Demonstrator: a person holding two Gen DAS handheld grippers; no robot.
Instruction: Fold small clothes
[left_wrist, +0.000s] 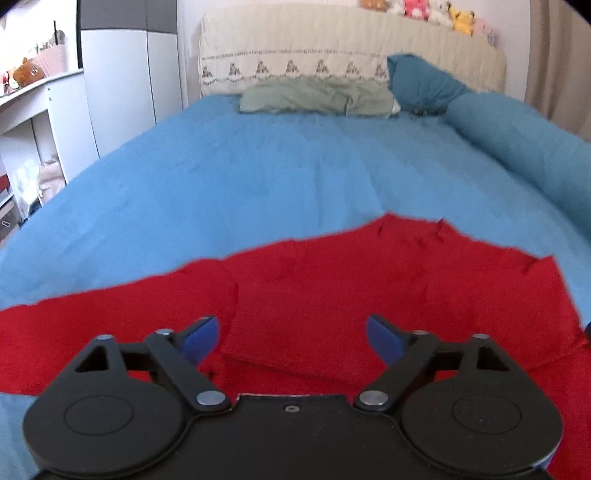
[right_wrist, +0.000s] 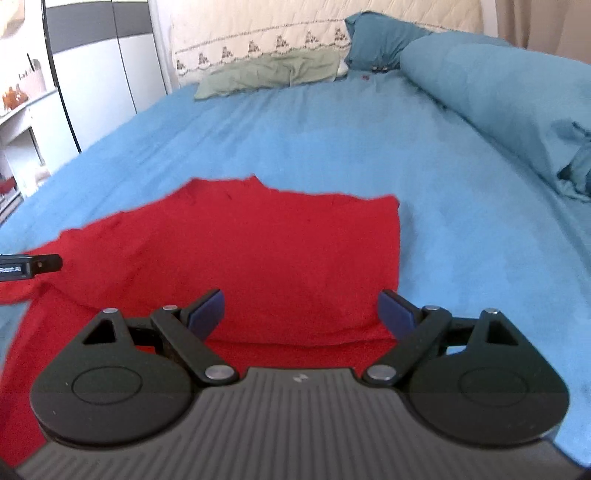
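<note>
A red garment (left_wrist: 314, 288) lies spread on the blue bed cover (left_wrist: 258, 177), partly folded, with a doubled layer near its middle. My left gripper (left_wrist: 291, 338) is open and empty, just above the garment's near part. In the right wrist view the same red garment (right_wrist: 258, 251) lies flat, its right edge straight and a fold line along the near side. My right gripper (right_wrist: 301, 312) is open and empty above that near fold. A black part of the left gripper (right_wrist: 33, 266) shows at the left edge.
A rolled blue duvet (right_wrist: 498, 96) lies along the bed's right side. A green pillow (left_wrist: 317, 98) and a teal pillow (left_wrist: 421, 85) rest against the cream headboard (left_wrist: 332, 44). White shelves (left_wrist: 33, 122) and a wardrobe stand to the left.
</note>
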